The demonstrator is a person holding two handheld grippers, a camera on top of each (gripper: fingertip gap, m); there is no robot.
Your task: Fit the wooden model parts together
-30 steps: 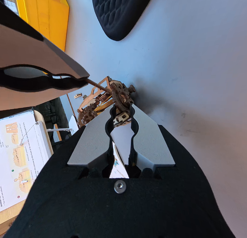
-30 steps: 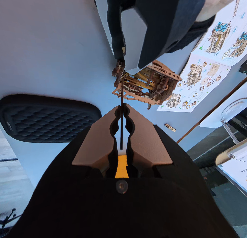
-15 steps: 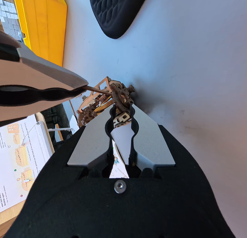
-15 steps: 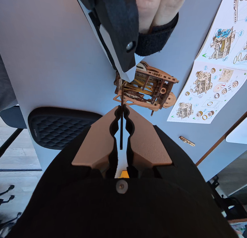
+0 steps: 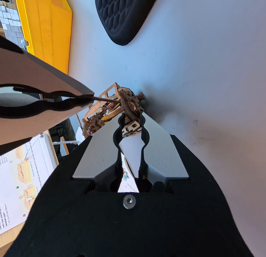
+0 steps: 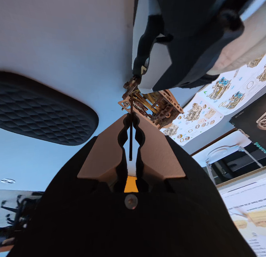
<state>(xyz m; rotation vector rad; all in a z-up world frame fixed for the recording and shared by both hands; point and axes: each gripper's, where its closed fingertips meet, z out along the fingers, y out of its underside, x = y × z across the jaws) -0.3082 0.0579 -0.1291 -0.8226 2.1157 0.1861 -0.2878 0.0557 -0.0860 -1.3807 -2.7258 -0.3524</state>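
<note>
The left gripper [image 5: 131, 117] clamps an end of the wooden model [image 5: 115, 108], holding it over the pale worktop [image 5: 201, 77]. The right gripper [image 6: 130, 116] pinches a thin dark rod [image 6: 131, 129] whose tip meets the model's gear end. A black padded mat [image 6: 43, 110] lies beside them, an instruction sheet [image 6: 201, 117] past the model, and a yellow bin [image 5: 46, 28] at the worktop's edge.

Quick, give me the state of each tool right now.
Left tool: shut on the wooden model, gripping its gear end.
Right tool: shut on the thin wooden rod, whose far end reaches into the model.
</note>
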